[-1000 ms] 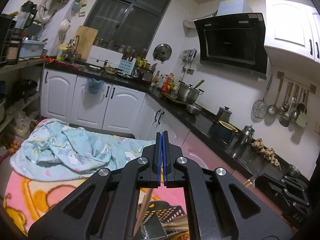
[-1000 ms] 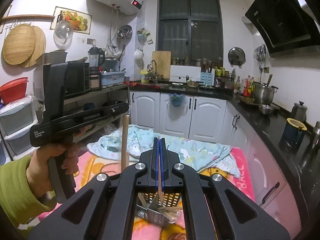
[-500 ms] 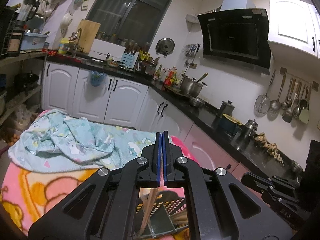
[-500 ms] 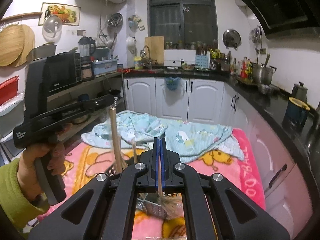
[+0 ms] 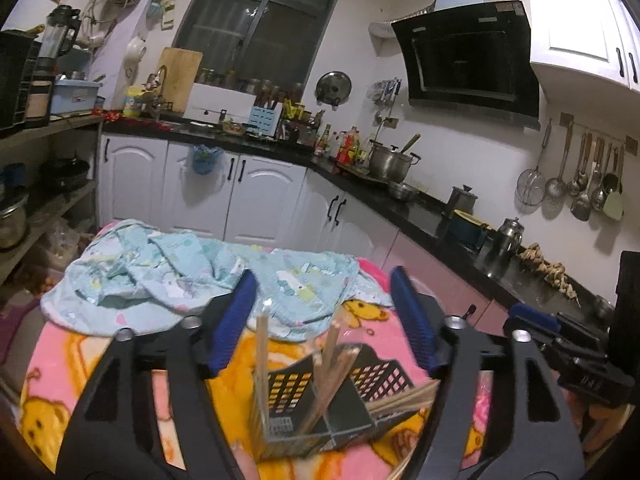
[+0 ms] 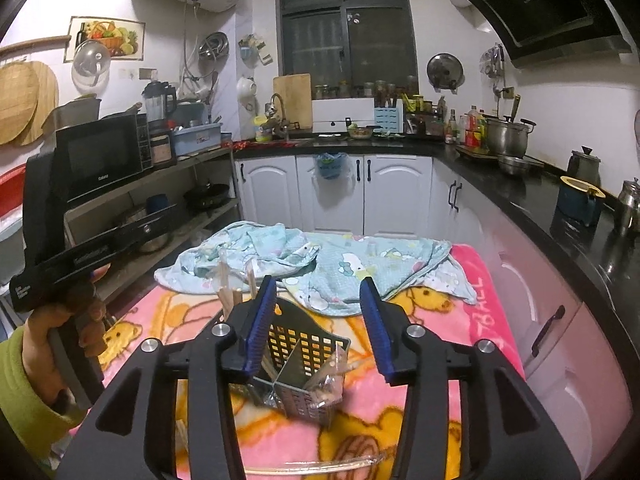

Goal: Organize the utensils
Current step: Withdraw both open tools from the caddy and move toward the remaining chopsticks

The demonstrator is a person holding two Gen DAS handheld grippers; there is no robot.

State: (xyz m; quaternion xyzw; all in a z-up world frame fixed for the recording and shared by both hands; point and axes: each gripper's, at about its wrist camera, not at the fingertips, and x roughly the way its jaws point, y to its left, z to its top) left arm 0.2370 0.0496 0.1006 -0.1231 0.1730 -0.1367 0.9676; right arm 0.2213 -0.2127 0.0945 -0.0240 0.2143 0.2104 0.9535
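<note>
Both tools, left tool (image 5: 322, 308) and right tool (image 6: 318, 312), we note opening with nothing gripped between blue pads. Black utensil caddy (image 6: 308, 354) stands mid-table on pink blanket (image 6: 476, 280), wooden chopsticks (image 5: 262, 364) upright inside its compartments.

Both wrist views overlook the utensil basket (image 5: 320, 404) closely.

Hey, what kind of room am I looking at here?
A home kitchen, most likely: a black range hood over a dark counter with a steel stockpot, ladles and a skimmer hanging on a wall rail, and a microwave on a shelf.
</note>
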